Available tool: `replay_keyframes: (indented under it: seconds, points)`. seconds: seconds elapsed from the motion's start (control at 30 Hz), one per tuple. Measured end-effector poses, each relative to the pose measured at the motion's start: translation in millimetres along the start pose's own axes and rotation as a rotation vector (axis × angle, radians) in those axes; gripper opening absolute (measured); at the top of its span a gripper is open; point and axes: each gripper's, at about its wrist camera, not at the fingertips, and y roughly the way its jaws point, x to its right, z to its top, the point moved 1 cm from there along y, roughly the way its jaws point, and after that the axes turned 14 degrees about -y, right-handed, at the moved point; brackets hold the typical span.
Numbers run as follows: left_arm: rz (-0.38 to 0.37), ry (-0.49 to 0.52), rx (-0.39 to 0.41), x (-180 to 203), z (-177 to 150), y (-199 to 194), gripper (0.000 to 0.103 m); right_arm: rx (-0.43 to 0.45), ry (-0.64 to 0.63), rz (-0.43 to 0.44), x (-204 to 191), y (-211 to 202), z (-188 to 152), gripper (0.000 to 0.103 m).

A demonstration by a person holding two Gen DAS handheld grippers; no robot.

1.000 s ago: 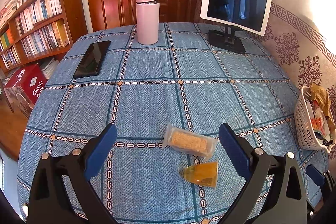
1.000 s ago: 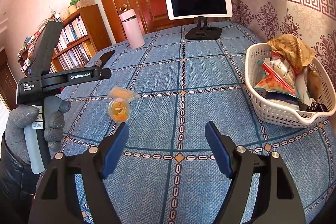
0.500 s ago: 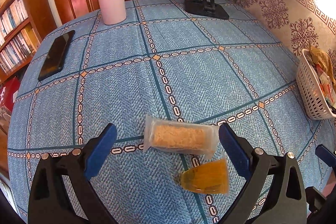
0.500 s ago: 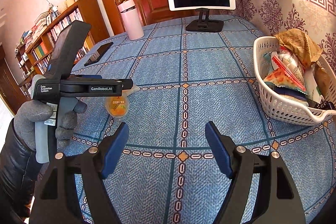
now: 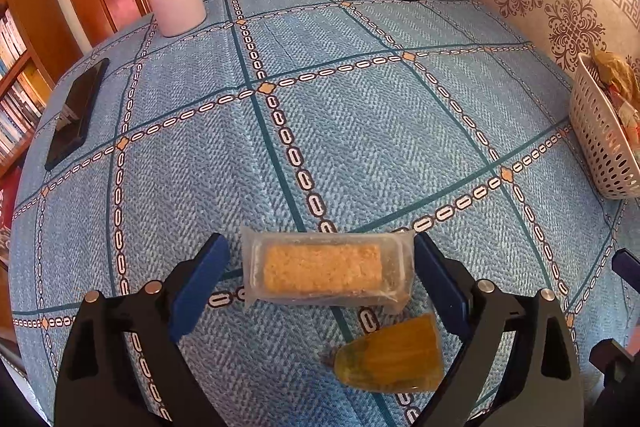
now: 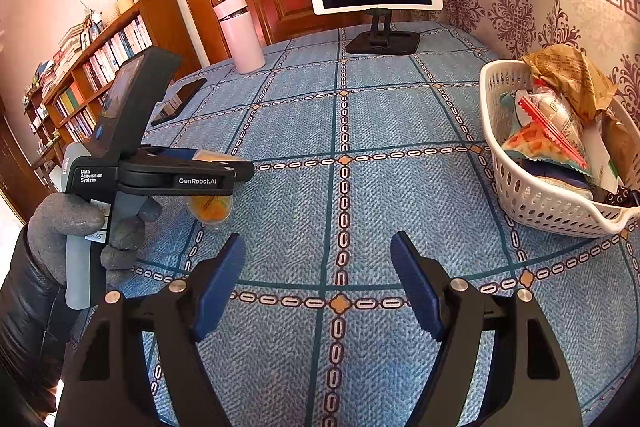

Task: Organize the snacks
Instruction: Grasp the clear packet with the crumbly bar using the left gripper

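Clear-wrapped, the tan snack bar [image 5: 326, 269] now sits between the left gripper [image 5: 320, 275] jaws, which have dropped lower and are closing, not yet touching. Right gripper [image 6: 318, 283] jaws stay spread over bare surface [image 6: 400, 131].

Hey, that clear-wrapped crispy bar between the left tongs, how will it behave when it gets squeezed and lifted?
The crispy bar probably lifts light; it looks puffed and grainy. Its clear wrapper looks glossy, with loose sealed ends, so those may crumple or slip first. The left tongs are closing along its length; a hard squeeze could crack it.
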Motion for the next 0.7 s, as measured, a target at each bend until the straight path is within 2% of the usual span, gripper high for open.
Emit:
replay_keyframes:
  seconds: [0.03,0.23,0.47,0.6,0.7]
  points:
    - [-0.005,0.001,0.005,-0.5,-0.1,-1.5,0.083,-0.001,-0.001,0.0,-1.0,0.5,-0.2,0.075]
    - [-0.032,-0.032,0.037,-8.4,-1.7,-8.7,0.082,-0.013,-0.012,-0.003,-4.5,4.8,0.8,0.075]
    - [-0.049,-0.156,0.126,-38.8,6.7,-30.3,0.082,-0.031,-0.052,0.013,-19.0,12.6,5.9,0.075]
    - [0.021,-0.192,0.194,-56.7,9.8,-41.6,0.081,-0.061,-0.044,0.092,-30.2,22.7,9.7,0.075]
    - [0.048,-0.229,0.222,-71.0,10.8,-46.7,0.081,-0.091,-0.031,0.183,-42.0,31.7,13.0,0.075]
